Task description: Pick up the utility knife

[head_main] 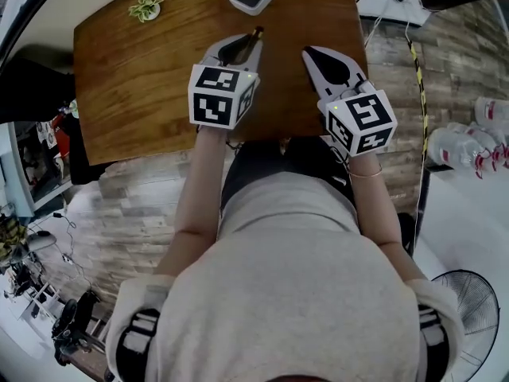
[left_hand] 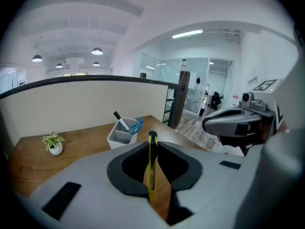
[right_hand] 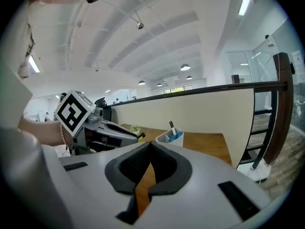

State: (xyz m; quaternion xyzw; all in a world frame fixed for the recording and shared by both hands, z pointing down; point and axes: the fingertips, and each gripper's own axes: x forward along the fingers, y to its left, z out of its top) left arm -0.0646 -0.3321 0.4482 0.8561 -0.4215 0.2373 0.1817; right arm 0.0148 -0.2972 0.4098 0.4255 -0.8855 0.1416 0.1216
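The left tongs (left_hand: 152,144) are closed on the one utility knife (left_hand: 152,171), pinching its slim yellow body edge-on between the dark pads. In the left gripper view the knife's long axis runs almost straight up the frame, in line with the tongs. Its black end sticks out past their tips toward the top of the frame, and its other end lies back in the gap between the jaws. In the head view the same knife shows as a short dark tip above the left tongs, just above centre, pointing toward the top of the frame over the brown bench (head_main: 151,86). The right tongs (right_hand: 149,145) are closed tip to tip with nothing between them; only bench wood shows through the slot lower down. There are two tongs, side by side just above the middle of the head view, and each carries one cube with square markers. The left cube (head_main: 221,95) and the right cube (head_main: 363,121) sit apart. On the bench stand one white caddy (left_hand: 120,136), at the top centre of the head view, and one small potted plant (left_hand: 53,143), at the upper left. The caddy holds one pair of blue-handled scissors (left_hand: 136,126) and one black-tipped pen (left_hand: 118,118). One fan (head_main: 471,309) stands on the floor at the lower right of the head view.
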